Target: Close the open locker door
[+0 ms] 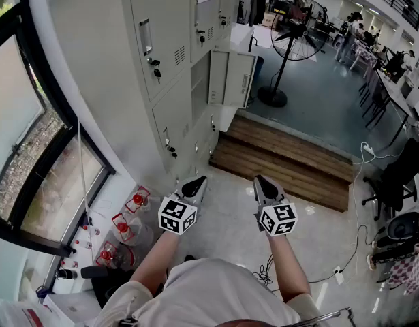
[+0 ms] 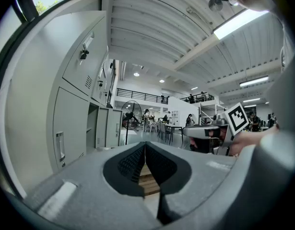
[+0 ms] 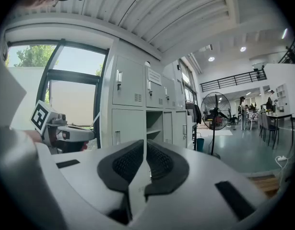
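Observation:
The grey locker bank (image 1: 165, 53) runs along the left wall. One lower compartment stands open, and its door (image 1: 234, 79) swings out toward the room. My left gripper (image 1: 197, 184) and right gripper (image 1: 259, 182) are held side by side at floor level, well short of that door, and both point toward it. Each is shut with nothing between its pads. In the left gripper view the open door (image 2: 112, 127) shows far ahead on the left, beyond the left gripper (image 2: 145, 145). In the right gripper view the door (image 3: 180, 127) lies past the right gripper (image 3: 144, 143).
A standing fan (image 1: 298, 38) is beyond the open door. A low wooden step (image 1: 284, 161) crosses the floor ahead of me. Red-capped bottles (image 1: 124, 227) sit by the window at lower left. Desks, chairs and cables fill the right side.

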Demonstrator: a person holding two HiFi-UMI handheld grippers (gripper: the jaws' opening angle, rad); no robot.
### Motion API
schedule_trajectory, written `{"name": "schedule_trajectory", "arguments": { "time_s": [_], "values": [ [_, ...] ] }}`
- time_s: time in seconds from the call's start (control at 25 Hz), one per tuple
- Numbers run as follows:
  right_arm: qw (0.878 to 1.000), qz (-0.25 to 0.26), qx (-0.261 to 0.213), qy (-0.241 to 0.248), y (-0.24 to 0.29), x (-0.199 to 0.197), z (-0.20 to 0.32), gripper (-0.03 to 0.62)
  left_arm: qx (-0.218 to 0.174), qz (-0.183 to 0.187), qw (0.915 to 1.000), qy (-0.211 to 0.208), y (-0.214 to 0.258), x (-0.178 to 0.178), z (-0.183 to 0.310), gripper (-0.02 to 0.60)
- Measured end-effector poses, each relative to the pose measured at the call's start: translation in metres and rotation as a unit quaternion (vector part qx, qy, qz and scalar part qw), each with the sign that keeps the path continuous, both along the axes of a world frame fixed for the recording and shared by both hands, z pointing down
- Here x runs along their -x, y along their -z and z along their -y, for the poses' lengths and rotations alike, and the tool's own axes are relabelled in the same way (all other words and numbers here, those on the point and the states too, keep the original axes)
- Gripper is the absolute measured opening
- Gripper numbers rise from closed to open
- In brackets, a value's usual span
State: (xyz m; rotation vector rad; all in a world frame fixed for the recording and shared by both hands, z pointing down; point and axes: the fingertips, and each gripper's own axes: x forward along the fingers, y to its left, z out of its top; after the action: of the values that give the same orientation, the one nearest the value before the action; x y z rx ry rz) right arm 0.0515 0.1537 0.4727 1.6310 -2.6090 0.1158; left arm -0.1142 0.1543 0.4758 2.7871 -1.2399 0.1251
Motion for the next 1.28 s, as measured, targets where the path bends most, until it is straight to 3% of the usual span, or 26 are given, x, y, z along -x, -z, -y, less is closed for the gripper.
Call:
{"name": "schedule_trajectory", "arguments": {
  "time_s": [1.28],
  "values": [
    [0.999,0.028,0.005,0.014,-0.003,0.021,0.003,0.028,0.01,0.0,1.0,0.0,-0.005,0.015,0.005,0.015]
  ]
}}
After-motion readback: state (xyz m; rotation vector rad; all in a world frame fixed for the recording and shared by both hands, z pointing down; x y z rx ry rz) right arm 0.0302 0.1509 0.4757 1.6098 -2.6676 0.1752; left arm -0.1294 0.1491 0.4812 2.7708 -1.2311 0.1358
